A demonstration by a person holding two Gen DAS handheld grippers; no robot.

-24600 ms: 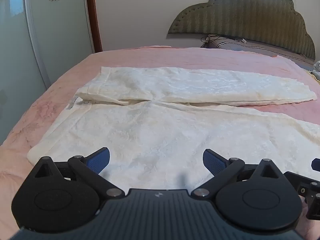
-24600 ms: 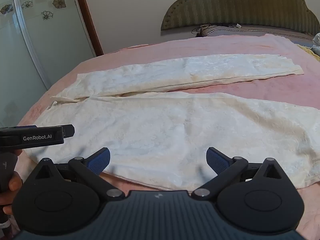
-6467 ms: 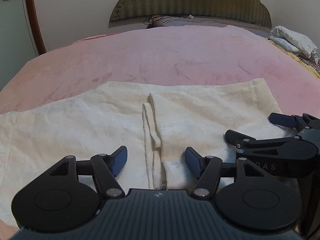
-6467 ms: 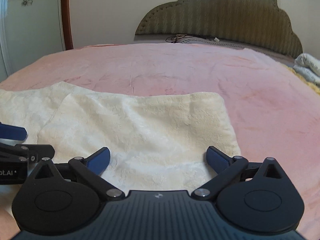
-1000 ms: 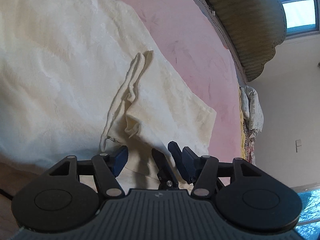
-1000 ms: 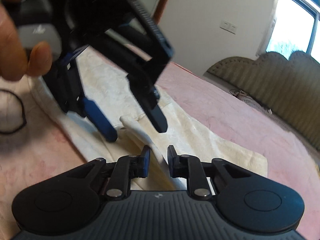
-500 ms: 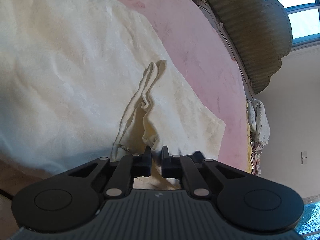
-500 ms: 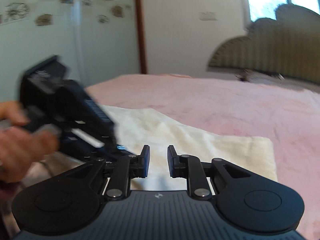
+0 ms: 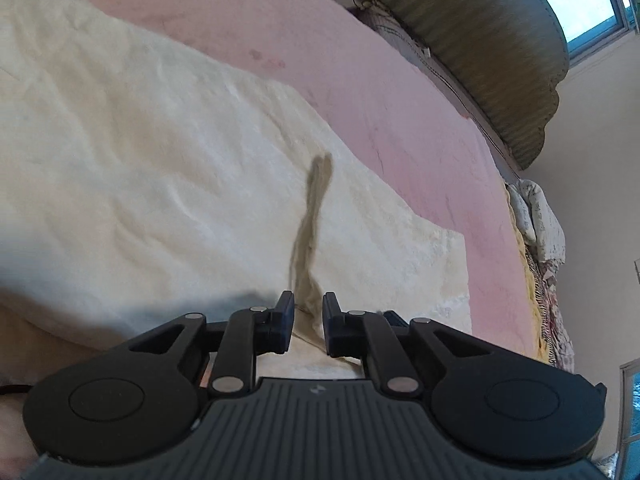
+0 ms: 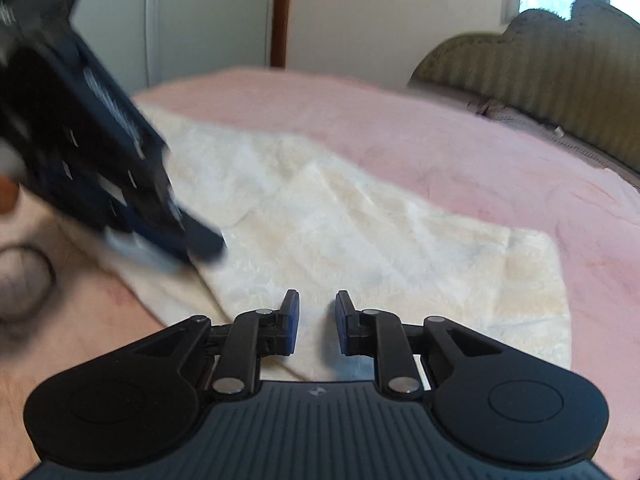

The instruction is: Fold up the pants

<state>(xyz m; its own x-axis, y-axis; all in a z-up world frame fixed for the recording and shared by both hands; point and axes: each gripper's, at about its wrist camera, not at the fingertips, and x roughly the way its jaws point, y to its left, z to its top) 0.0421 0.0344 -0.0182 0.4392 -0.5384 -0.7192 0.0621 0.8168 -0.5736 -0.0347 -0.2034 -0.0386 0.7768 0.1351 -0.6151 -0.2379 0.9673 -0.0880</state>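
The cream pants lay partly folded on the pink bed, spread across its near half with one end squared off toward the striped headboard. A narrow raised ridge of cloth ran from the middle of the pants straight down into the left claw.

The left claw's jaws had just been closing and then easing slightly apart again; in the left wrist view they stood narrowly apart with that ridge of fabric between them. It appeared pinched and lifted, since the cloth rose tautly to the pads. The right claw sat at the near edge of the pants, jaws close together. Cloth filled the gap between its pads, but whether they actually gripped it could not be told from that view. The left claw showed blurred at the left of the right wrist view, low over the fabric.

The step in hand looked like gathering the near edge for another fold. The next move would likely call for both claws to hold the edge firmly, raise it together at matching height, and carry it over toward the far side so the layers landed square without dragging the lower ones.
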